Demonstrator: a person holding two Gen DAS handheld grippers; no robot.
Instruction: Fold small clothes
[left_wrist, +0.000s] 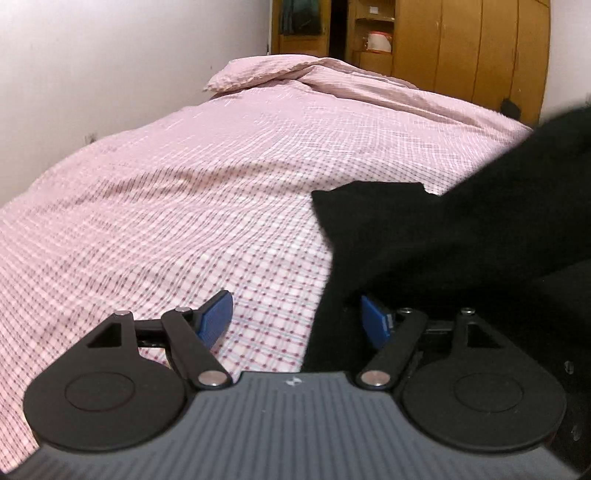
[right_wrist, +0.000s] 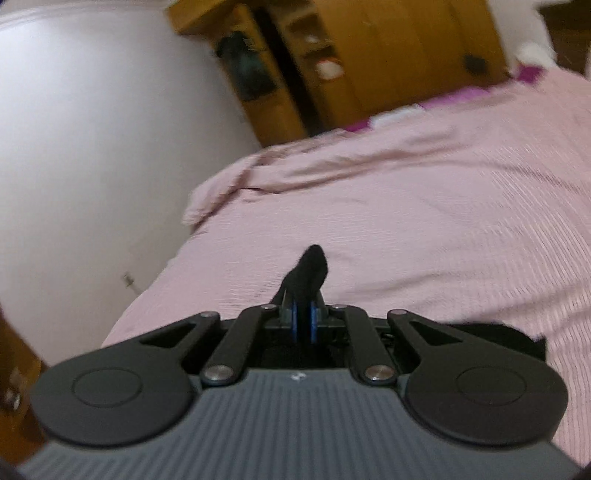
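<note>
Black garment over a pink checked bed, one corner pinched.

Soft matte black garment (left_wrist: 461, 229) drapes from the upper right down over the near right of the woven pink bedspread (left_wrist: 184, 203). Left gripper (left_wrist: 299, 317): blue ribbed pads spread apart, holding nothing, the cloth's edge by its right pad. Right gripper (right_wrist: 304, 321) clenched on a bunched black fold poking up beyond its pads.

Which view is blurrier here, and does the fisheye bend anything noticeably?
Right wrist view: heavy motion smear across the bedspread and wardrobe; only the right tongs, shut on the black garment, stay fairly crisp. Left wrist view: sharper, check pattern readable; the bed bulges like a dome, and the garment is featureless black.
</note>
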